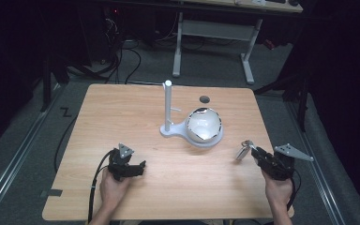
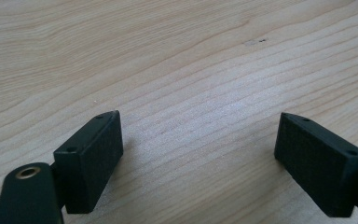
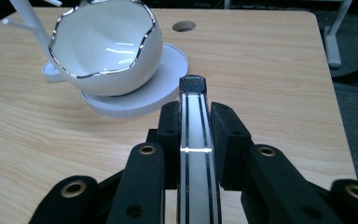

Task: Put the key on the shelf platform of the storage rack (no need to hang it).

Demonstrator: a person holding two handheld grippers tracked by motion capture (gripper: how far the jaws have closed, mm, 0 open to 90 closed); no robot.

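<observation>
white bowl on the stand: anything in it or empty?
Empty, as far as visible. The white bowl tilts toward the right claw, baring a clean white inside. Its deepest part hides behind the rim.

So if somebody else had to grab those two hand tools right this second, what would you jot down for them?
Right gripper: shut on a flat silver-and-white band, held above the table's right side.
Left gripper: open, holding nothing, low over bare wood near the front left.
White bowl with a wavy silver rim sits on the round base of a white stand with a post and pegs, mid-table.
Done: the band is picked up.
Left: probably carrying it to the stand or bowl; which one cannot be told.
</observation>
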